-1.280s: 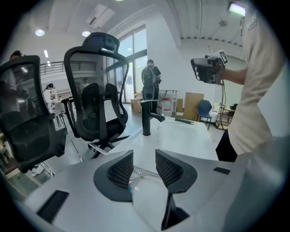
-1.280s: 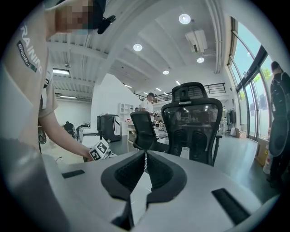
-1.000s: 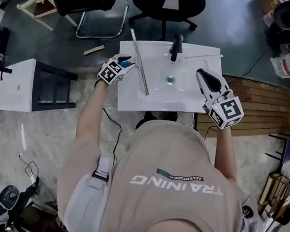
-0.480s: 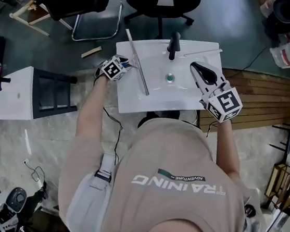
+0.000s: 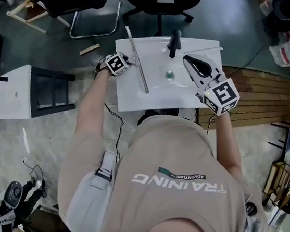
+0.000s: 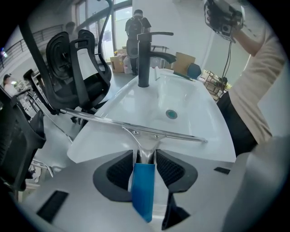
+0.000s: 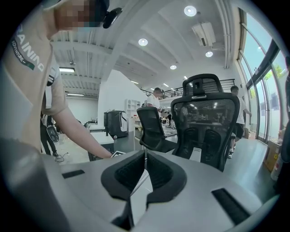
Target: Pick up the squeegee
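Squeegee (image 5: 137,61), blue plastic handle, long metal blade: lies on left part of white ceramic sink (image 5: 158,98), upper centre of head view. Left gripper (image 6: 146,159): jaws wide, handle between pads, no clamp seen. Right gripper (image 5: 191,62): jaws nearly together, empty, above sink's right side.

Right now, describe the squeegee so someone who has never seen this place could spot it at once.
Find the white sink with the tap. Along its left side lies the squeegee: a long thin metal bar with a blue handle. Unlike the upright black tap, it lies flat, silver and blue.
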`<move>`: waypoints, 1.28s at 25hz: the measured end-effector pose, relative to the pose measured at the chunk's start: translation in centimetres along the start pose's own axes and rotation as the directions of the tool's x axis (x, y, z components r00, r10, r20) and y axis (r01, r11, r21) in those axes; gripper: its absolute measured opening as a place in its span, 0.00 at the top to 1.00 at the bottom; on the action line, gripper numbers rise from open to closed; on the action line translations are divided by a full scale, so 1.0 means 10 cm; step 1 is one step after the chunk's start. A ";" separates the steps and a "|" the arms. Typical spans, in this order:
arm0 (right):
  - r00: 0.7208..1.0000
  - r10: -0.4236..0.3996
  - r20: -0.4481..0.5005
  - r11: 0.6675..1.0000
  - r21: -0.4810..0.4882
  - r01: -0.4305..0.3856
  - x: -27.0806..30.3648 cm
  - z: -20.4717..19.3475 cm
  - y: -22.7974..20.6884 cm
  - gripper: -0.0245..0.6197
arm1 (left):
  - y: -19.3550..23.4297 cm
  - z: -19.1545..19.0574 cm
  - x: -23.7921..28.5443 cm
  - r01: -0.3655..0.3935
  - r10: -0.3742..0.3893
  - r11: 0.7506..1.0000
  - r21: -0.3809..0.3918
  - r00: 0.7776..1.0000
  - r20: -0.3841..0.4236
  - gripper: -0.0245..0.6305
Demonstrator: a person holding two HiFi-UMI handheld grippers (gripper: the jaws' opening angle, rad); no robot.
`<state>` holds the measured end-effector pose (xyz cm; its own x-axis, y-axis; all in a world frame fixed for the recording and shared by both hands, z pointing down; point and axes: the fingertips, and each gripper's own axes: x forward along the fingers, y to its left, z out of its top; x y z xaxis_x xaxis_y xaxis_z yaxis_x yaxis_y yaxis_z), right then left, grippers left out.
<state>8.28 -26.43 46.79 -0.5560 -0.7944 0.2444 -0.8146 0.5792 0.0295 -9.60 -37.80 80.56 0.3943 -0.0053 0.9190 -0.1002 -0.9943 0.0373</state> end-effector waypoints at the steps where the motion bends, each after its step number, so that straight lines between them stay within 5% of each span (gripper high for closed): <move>1: 1.000 -0.001 -0.002 1.000 0.000 0.001 0.01 -0.01 0.01 0.90 | 0.01 0.00 0.01 0.006 -0.006 1.000 -0.009 1.000 0.008 0.72; 6: 1.000 -0.015 -0.013 1.000 0.008 0.015 -0.02 -0.03 -0.01 0.90 | 0.01 0.03 0.00 0.026 -0.023 0.999 -0.040 0.996 0.088 0.72; 19: 0.998 -0.035 -0.044 0.999 0.022 0.036 0.02 -0.14 -0.01 0.90 | 0.04 0.03 0.10 0.064 -0.067 0.998 0.023 0.978 0.196 0.76; 26: 0.998 -0.042 -0.043 0.998 0.046 0.044 -0.03 -0.22 -0.02 0.90 | -0.05 0.13 0.13 0.026 -0.030 0.999 0.018 0.971 0.236 0.77; 32: 0.999 -0.042 -0.033 0.998 0.055 0.044 -0.07 -0.28 -0.05 0.90 | -0.17 0.19 0.05 -0.011 0.033 0.997 -0.071 0.949 0.315 0.77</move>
<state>9.52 -25.58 49.31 -0.5155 -0.8117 0.2746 -0.8461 0.5329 -0.0132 -7.51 -36.29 80.17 0.6585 -0.0712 0.7492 -0.1694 -0.9840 0.0554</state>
